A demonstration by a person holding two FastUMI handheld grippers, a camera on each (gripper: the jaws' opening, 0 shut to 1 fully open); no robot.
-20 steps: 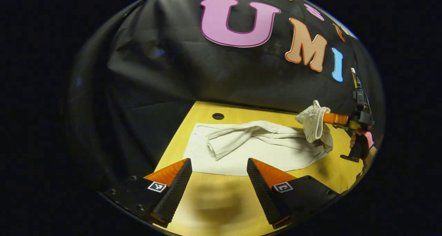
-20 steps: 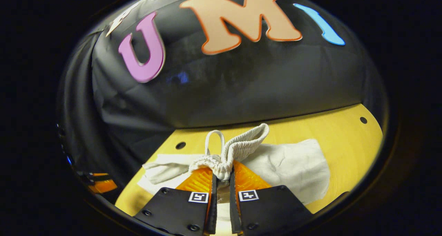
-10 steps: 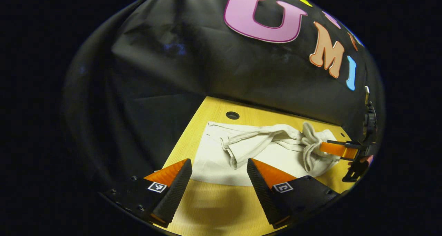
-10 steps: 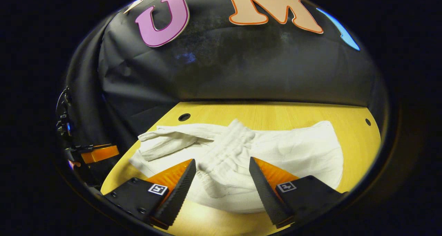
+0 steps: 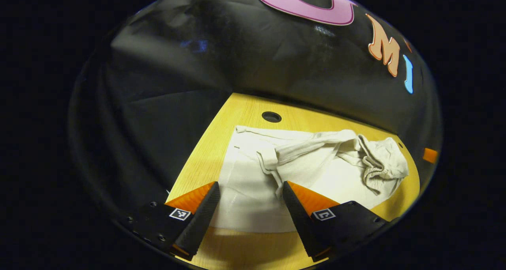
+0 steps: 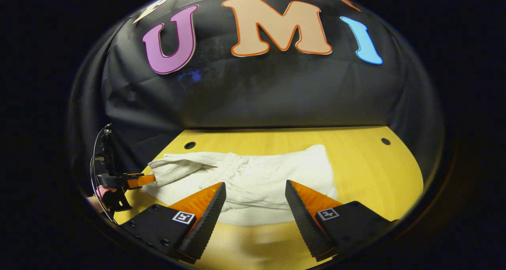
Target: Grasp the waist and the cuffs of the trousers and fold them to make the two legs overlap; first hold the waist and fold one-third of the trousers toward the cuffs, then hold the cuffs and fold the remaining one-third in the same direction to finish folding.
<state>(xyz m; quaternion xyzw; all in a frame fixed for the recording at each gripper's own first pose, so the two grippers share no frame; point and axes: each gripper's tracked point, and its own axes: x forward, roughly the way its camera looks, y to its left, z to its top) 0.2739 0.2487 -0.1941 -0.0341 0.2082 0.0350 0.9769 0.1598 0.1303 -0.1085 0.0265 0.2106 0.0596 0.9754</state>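
Observation:
White trousers [image 5: 316, 167] lie on the yellow table [image 5: 215, 143], with the gathered waist [image 5: 381, 165] folded back onto the legs at the right. My left gripper [image 5: 250, 187] stands open at the cuff end, its fingers either side of the cloth's near edge, nothing pressed between them. A loose cuff [image 5: 269, 159] lies just beyond its right finger. In the right gripper view the trousers [image 6: 261, 179] stretch across the table [image 6: 363, 163]. My right gripper [image 6: 255, 185] hangs open above their near edge, apart from the cloth. The left gripper [image 6: 138, 180], held by a hand, sits at the far left by the cuffs.
A round hole [image 5: 271, 116] marks the table near the back edge, and two holes [image 6: 189, 145] [image 6: 385, 141] show in the right gripper view. The black cloth wall rises right behind the table. Bare wood lies to the right of the trousers.
My right gripper opened and let go of the waist, which dropped onto the legs; it then drew back. My left gripper moved closer to the cuff end, staying open.

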